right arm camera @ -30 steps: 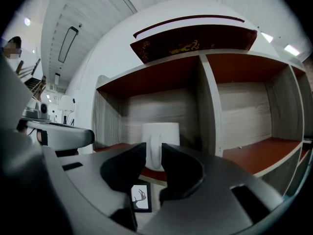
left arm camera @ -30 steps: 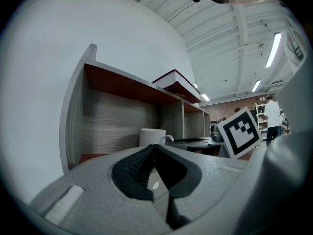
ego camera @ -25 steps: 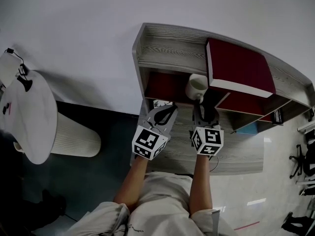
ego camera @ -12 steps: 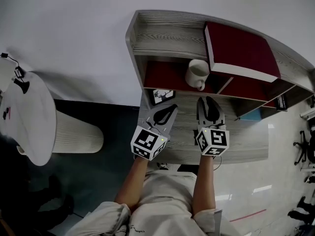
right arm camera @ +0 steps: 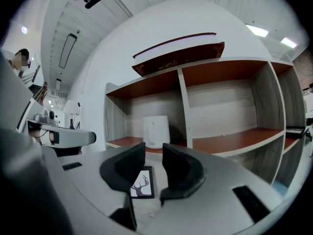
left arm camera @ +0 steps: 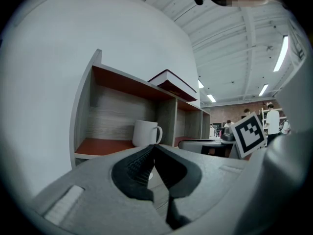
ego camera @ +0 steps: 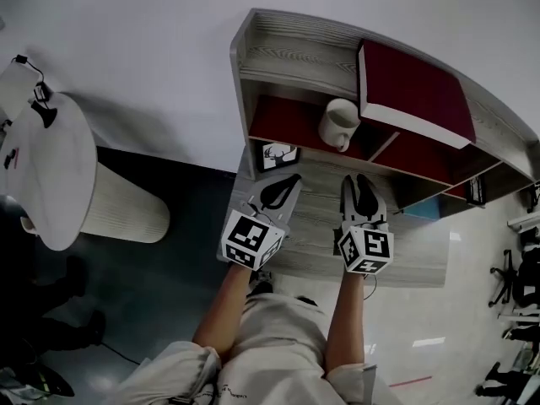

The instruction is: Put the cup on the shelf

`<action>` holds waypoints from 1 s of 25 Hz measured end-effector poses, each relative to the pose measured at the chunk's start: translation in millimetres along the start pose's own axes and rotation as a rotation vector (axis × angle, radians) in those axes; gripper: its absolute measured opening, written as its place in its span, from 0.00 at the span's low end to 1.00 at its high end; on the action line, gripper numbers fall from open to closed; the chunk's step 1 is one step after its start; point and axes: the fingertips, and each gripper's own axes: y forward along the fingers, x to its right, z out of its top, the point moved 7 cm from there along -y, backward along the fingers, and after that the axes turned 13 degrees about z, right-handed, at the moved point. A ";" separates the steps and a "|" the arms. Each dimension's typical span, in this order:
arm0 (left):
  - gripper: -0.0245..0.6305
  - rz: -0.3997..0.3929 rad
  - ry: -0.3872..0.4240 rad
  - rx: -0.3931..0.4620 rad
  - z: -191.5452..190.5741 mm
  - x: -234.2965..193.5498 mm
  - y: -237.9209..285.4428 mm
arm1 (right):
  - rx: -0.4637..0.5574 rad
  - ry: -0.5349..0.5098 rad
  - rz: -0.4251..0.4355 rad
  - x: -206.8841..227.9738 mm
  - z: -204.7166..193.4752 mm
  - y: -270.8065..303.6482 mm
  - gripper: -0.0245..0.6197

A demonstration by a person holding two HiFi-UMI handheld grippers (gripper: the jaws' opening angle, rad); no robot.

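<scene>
One upright cup (ego camera: 340, 122), handle frontward | left jaws together | right jaws ajar — both empty

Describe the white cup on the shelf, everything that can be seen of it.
The cup is a plain white mug, glossy like ceramic, with one loop handle turned toward the shelf's open front. It stands upright on the red-brown floor of the shelf's left compartment, close to the upright divider. Only the shelf touches it. The left gripper and the right gripper are both apart from it, over the desk.
</scene>
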 end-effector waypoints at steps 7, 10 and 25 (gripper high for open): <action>0.05 0.032 0.038 0.000 12.2 57.9 -19.9 | 0.033 0.039 0.043 11.5 7.8 -55.2 0.22; 0.05 0.030 0.048 0.019 17.9 83.4 -32.5 | 0.057 0.078 0.073 11.2 8.7 -80.4 0.21; 0.05 0.083 0.092 -0.032 -16.6 158.6 -93.6 | 0.055 0.078 0.204 -20.0 -13.9 -171.7 0.07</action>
